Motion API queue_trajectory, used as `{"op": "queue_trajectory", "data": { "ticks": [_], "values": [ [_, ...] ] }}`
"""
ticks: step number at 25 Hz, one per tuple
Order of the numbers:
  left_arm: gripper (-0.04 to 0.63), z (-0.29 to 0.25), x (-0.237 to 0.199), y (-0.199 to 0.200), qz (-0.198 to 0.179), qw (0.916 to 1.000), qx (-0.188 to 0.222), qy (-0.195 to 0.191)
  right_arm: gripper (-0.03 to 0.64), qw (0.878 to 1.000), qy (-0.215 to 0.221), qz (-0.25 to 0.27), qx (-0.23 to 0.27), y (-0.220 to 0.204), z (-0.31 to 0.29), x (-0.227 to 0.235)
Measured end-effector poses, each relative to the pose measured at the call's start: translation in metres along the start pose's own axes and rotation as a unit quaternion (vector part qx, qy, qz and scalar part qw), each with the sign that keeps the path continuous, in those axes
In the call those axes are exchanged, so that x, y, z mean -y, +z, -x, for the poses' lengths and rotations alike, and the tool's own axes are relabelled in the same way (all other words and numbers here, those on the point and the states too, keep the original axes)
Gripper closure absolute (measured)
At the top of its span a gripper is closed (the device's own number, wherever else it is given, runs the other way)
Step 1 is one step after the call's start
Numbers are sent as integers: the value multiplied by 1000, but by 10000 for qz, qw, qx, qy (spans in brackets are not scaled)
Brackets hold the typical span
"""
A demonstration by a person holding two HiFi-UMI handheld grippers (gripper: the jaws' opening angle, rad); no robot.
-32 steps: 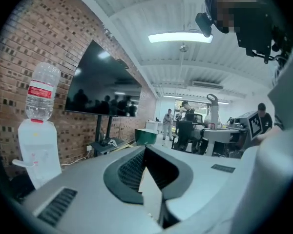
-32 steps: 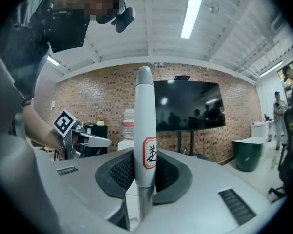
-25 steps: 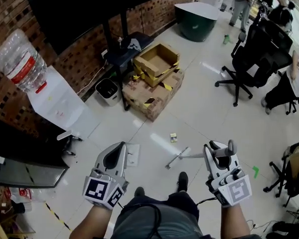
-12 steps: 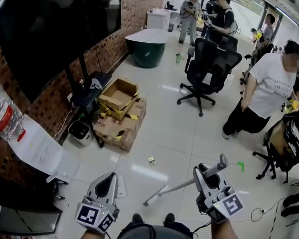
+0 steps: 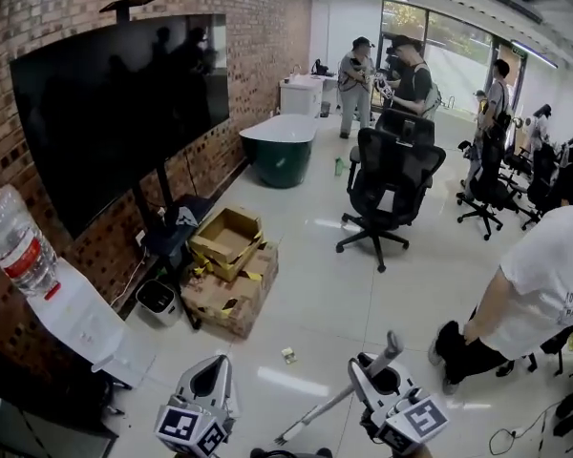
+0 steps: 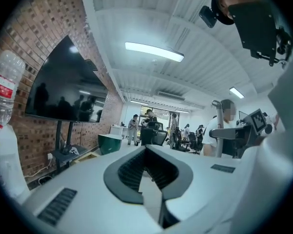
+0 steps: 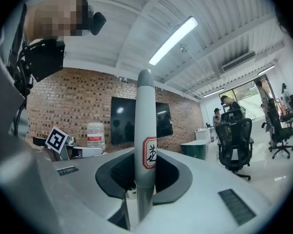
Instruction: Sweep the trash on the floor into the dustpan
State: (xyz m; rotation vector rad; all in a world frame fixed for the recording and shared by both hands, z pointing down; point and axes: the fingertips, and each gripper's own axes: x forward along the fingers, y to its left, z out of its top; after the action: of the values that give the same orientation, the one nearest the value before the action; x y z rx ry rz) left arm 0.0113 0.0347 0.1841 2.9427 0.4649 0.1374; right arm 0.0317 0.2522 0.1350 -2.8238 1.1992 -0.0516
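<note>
Head view: broom (image 5: 325, 411) within right tool (image 5: 374, 374)

Red-bordered label (image 7: 150, 153) on the broom handle (image 7: 144, 106), carrying one dark Chinese character, not surely readable. Red wrapper (image 5: 21, 259) on the water bottle (image 5: 8, 219), print too small.

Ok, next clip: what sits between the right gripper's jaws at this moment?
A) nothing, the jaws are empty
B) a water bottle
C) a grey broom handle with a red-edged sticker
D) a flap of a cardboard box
C: in the right gripper view the right gripper is closed on the grey broom handle, which stands up between its jaws, and the head view shows it slanting down to the floor.
</note>
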Motion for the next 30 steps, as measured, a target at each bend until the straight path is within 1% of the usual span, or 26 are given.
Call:
{"op": "queue_trajectory", "data": {
  "ticks": [3,7,11,13,15,17,20,25,30],
  "values": [
    [581,-5,26,3,-55,10000,-25,-36,535,9998,126,163,-44,4,13,8],
    [581,-11,39,17,-55,9999,104,58,535,9993,168,338,-4,18,20,21],
    [581,-13,58,31,-218,9995,208,-129,535,9986,188,502,-6,28,30,27],
    [581,-11,64,31,-246,9994,210,-151,535,9984,159,536,-18,28,35,30],
    [581,-9,69,25,-212,9995,188,-117,535,9987,101,493,-35,25,41,37],
    [581,-12,74,21,-231,9994,171,-173,535,9990,13,435,20,24,44,45],
    [581,-10,73,17,-251,9993,139,-254,535,9992,-89,379,89,22,44,48],
    [581,1,61,6,-189,9997,115,-106,535,9995,-131,230,169,18,43,45],
    [581,3,60,11,-182,9997,173,-34,535,9997,-17,243,63,18,46,36]
  ]
}}
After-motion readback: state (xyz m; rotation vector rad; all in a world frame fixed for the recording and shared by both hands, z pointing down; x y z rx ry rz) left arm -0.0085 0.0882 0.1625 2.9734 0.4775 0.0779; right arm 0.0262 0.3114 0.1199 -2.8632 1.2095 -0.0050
